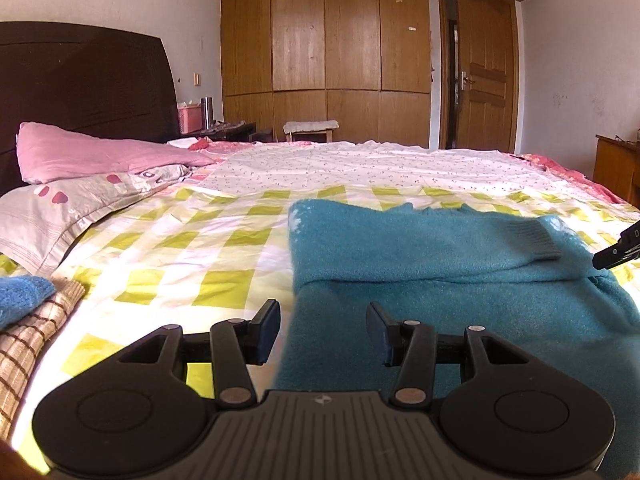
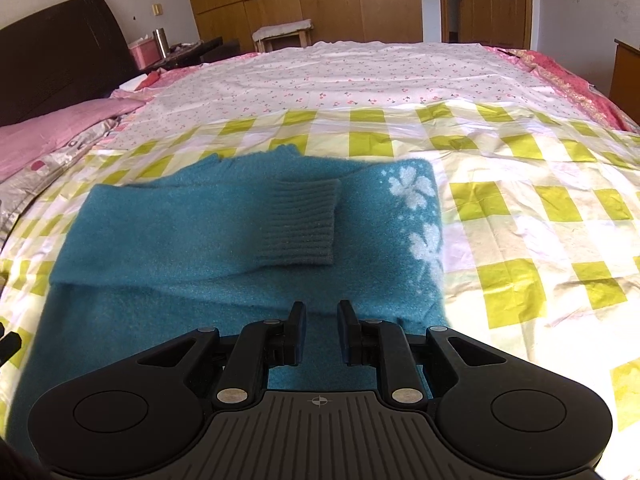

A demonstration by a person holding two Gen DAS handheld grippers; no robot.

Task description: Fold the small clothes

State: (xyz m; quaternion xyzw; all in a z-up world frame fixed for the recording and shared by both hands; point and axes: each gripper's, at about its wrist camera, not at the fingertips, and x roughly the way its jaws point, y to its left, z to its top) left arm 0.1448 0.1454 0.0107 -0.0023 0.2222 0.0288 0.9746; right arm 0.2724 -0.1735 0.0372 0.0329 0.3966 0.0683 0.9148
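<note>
Nearest the lens of the left wrist view, the left gripper (image 1: 324, 330) is seen with its jaws spread and nothing between them; a small emblem is moulded into its ribbed grey body, but it cannot be read. To its left, a blue knitted piece (image 1: 22, 294) and a brown checked cloth (image 1: 38, 334) are cut off by the frame edge. Past those, a grey pillow (image 1: 72, 208) and a pink pillow (image 1: 100, 154) are stacked; printed letters on the grey one are partly hidden and illegible. Under and ahead of the left gripper's right finger, the teal sweater (image 1: 440, 248) is laid flat on the green-checked sheet (image 1: 180, 248), fuzzy in texture, one sleeve folded across the body with its ribbed cuff (image 1: 532, 236) uppermost. At the far right edge a black tip of the other tool is glimpsed, its white letter cut off.

In the right wrist view, the right gripper (image 2: 322, 334) is held just above the sweater's (image 2: 180, 232) near part, jaws narrowly parted, pinching nothing. A crosshair mark is seen on its body. Ahead of it lies the cuff (image 2: 300, 224); to its right, white flower patterns (image 2: 416, 216) are worked into the knit.
</note>
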